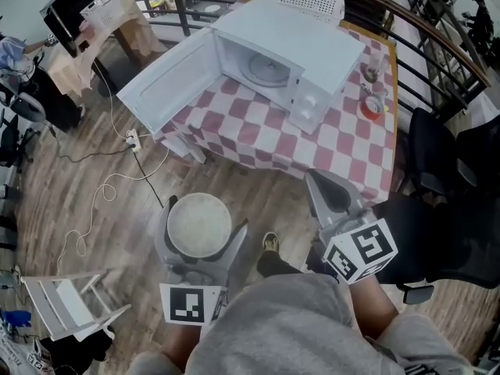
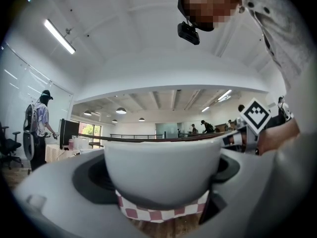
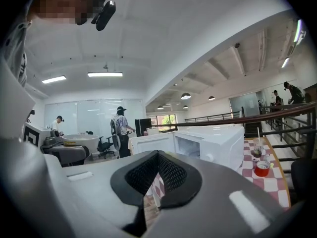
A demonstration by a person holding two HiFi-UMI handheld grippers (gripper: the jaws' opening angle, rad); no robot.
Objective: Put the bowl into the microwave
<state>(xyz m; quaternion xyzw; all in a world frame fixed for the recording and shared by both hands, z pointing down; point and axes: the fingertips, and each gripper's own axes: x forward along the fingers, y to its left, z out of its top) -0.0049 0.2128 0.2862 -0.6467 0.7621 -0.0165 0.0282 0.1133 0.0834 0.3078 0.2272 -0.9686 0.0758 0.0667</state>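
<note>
My left gripper (image 1: 200, 239) is shut on a white bowl (image 1: 200, 224), held over the wooden floor in front of the table. That bowl (image 2: 162, 171) fills the left gripper view between the two jaws. The white microwave (image 1: 289, 57) stands on the checked table with its door (image 1: 166, 80) swung wide open to the left and the glass turntable (image 1: 266, 68) showing inside. My right gripper (image 1: 334, 194) is shut with nothing in it, near the table's front edge. The right gripper view shows the microwave (image 3: 208, 144) ahead and the bowl (image 3: 79, 142) far left.
A drink cup (image 1: 372, 68) and a small red container (image 1: 371, 108) sit on the table (image 1: 258, 147) right of the microwave. A black office chair (image 1: 437, 170) stands at the right. A cable and power strip (image 1: 131, 141) lie on the floor at left.
</note>
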